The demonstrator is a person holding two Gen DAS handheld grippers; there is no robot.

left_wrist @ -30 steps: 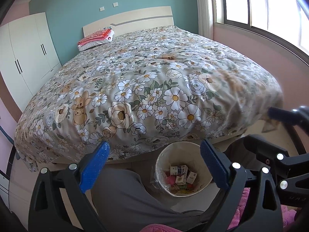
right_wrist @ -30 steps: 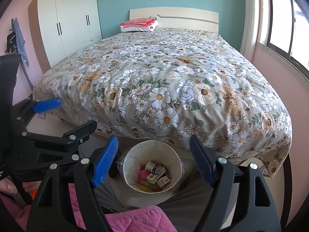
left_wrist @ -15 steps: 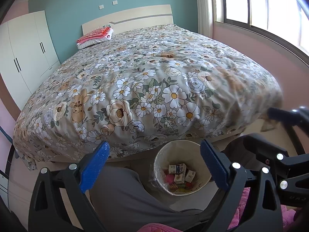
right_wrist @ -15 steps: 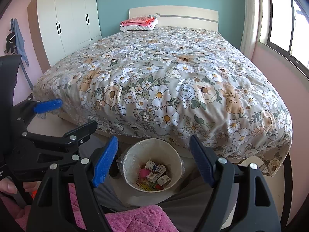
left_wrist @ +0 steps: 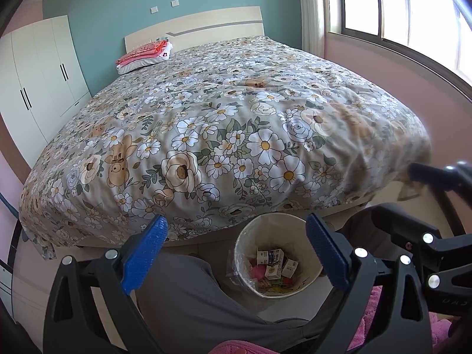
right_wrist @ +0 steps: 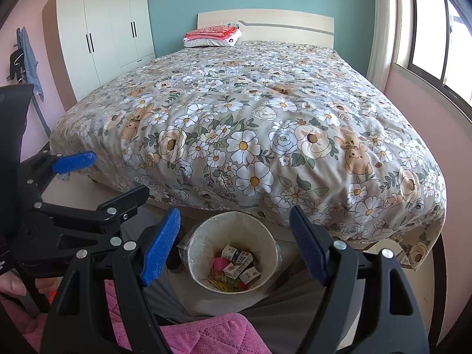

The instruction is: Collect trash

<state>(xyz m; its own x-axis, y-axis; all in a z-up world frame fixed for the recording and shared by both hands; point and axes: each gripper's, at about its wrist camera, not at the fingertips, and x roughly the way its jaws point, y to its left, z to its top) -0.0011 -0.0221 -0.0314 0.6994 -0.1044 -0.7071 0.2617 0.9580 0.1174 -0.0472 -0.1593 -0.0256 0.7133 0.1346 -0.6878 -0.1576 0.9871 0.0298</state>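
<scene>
A round cream waste bin (left_wrist: 306, 233) with a clear liner stands on the floor at the foot of the bed; it also shows in the right wrist view (right_wrist: 200, 244). Inside lie several small cartons (left_wrist: 273, 261) (right_wrist: 236, 258) and a pink item (right_wrist: 220, 264). My left gripper (left_wrist: 236, 249) is open and empty, held above and left of the bin. My right gripper (right_wrist: 234, 243) is open and empty, straddling the bin from above. Each gripper shows at the edge of the other's view.
A large bed with a floral quilt (left_wrist: 236, 124) (right_wrist: 250, 124) fills the view ahead. A folded pink pillow stack (right_wrist: 212, 35) lies at the headboard. A white wardrobe (right_wrist: 103, 29) stands left, a window (left_wrist: 398, 14) right. Grey trouser legs (left_wrist: 191, 303) and pink cloth (right_wrist: 206, 336) lie below the grippers.
Both views have tilted slightly upward; the bed sits a little lower in the frames. The bin and both open grippers keep their places.
</scene>
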